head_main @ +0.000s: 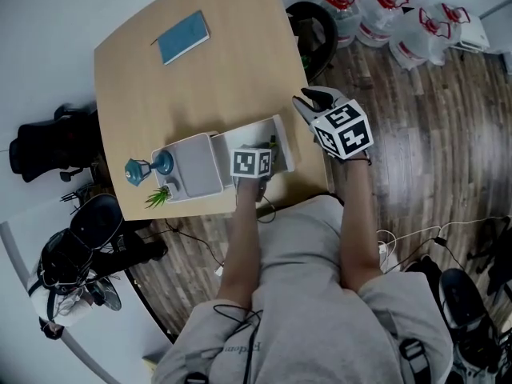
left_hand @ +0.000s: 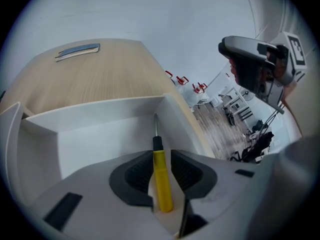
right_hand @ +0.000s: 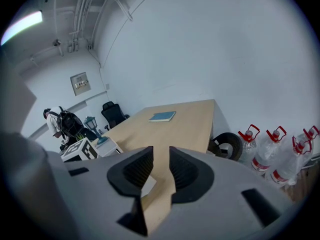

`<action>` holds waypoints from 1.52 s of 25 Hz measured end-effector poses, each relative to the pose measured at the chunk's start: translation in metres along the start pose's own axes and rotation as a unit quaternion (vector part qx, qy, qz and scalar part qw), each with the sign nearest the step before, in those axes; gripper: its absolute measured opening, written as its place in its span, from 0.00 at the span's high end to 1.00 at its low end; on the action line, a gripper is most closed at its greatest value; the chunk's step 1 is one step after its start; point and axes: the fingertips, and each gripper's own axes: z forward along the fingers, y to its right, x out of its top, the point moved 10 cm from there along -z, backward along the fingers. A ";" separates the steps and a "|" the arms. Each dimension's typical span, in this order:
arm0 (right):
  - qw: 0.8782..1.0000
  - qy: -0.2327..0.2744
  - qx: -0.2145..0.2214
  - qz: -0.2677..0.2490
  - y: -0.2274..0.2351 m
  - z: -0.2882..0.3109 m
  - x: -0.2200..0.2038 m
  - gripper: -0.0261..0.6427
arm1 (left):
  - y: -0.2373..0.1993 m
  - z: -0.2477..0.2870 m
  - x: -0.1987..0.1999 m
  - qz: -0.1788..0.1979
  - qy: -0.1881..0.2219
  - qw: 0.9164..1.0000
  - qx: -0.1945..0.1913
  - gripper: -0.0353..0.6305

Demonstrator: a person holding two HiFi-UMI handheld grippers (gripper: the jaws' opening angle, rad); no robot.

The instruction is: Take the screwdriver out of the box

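A white box (head_main: 282,134) stands open at the near edge of the wooden table (head_main: 224,70), its lid (head_main: 194,165) folded out to the left. In the left gripper view a screwdriver (left_hand: 161,176) with a yellow handle and black collar lies inside the box (left_hand: 95,139), tip pointing away. My left gripper (left_hand: 162,159) reaches down into the box with its jaws open on either side of the handle, and a thin gap shows at the right pad. In the head view its marker cube (head_main: 254,165) covers the jaws. My right gripper (head_main: 312,102) (right_hand: 161,156) hovers open and empty off the table's right edge.
A blue book (head_main: 183,36) lies at the table's far end. A blue lamp (head_main: 150,166) and a small plant (head_main: 158,196) stand left of the lid. Water bottles (head_main: 392,14) and a black chair (head_main: 316,26) stand on the floor at the right, bags (head_main: 72,246) at the left.
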 end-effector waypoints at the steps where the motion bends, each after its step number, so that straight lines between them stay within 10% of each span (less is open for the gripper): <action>1: 1.000 -0.009 -0.002 -0.006 0.000 0.001 -0.001 0.80 | -0.001 0.002 0.000 -0.002 -0.003 1.000 -0.001 0.79; 17: 0.999 -0.026 -0.020 -0.012 0.014 -0.001 -0.001 0.80 | -0.009 0.009 0.001 -0.014 -0.032 0.999 -0.024 0.84; 38: 0.999 -0.021 -0.032 -0.024 0.004 -0.013 0.001 0.80 | -0.006 -0.004 0.001 0.110 -0.054 0.990 0.068 0.85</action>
